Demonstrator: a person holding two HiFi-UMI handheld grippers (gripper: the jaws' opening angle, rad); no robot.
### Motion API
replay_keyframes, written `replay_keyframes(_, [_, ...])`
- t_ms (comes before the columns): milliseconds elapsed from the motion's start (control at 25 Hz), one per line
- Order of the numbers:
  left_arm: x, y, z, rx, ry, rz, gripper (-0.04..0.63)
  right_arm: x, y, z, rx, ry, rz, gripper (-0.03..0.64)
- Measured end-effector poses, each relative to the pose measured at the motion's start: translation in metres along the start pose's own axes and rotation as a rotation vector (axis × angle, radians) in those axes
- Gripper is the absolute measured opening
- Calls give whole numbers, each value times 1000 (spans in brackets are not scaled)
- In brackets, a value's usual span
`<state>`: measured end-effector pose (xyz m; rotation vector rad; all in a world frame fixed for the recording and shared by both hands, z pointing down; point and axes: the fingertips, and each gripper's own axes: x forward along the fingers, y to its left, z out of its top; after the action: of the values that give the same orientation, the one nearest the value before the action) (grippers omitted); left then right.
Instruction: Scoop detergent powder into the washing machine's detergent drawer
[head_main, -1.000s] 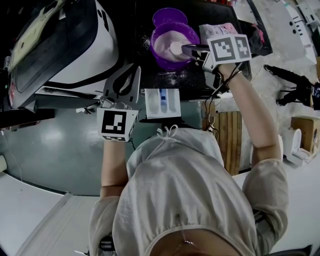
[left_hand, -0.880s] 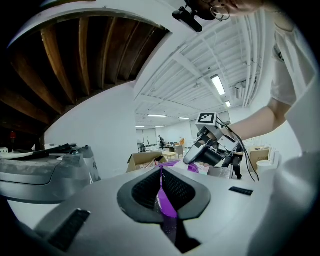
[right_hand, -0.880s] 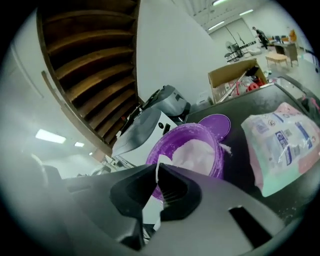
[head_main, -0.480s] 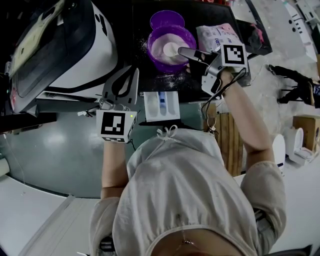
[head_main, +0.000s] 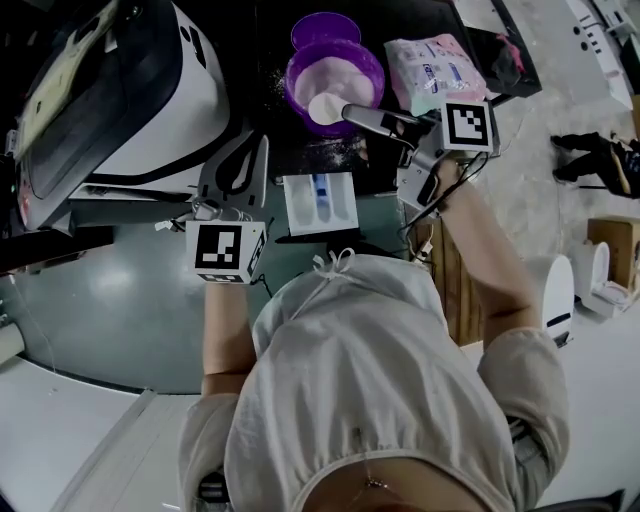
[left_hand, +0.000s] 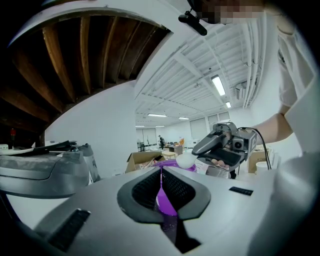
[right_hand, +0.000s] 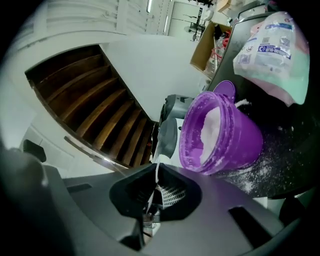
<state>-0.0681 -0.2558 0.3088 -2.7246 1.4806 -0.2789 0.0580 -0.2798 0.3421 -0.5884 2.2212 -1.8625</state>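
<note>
Gripping scoop (head_main: 325, 107), right gripper (head_main: 352, 113) above purple tub (head_main: 371, 62), bag (head_main: 435, 62) beside; left gripper (head_main: 250, 147) jaws together.

A: Any readable text?
B: None. Bag (right_hand: 272, 47) up right beyond the right fingers (right_hand: 125, 195) has blue print, too blurred to read. Marker cube (head_main: 225, 250) shows black-white squares only, no letters or numbers.

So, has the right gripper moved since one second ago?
Yes. Against the purple tub, the right gripper came back toward the drawer, bringing the scoop to the tub's near rim.
</note>
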Motion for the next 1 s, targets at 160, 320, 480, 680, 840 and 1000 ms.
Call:
replay_keyframes(160, [-13,-8,-6,-13,-21,-20,28,-4,5,-23,7,0,26,11])
replay_keyframes(320, [-34,-19,-9,-33,-38,-43,26,-7,7,-50,1,3,35,11])
replay_keyframes(480, [-56,-30,-22,-39,-41,-68,28,-9,-1,-84,-1,11,21,11])
replay_keyframes(680, [-83,-36,-42,-55,-15,-78,27,-6,-20,-123,28,19,-12,12])
replay_keyframes(840, [-102,-43,-71,-32,79,-99,28,-3,-47,-149,55,27,-63,12])
replay_keyframes(1000, [-115,-49,-91,-41,114,-107,28,3,-81,-170,77,51,-144,12])
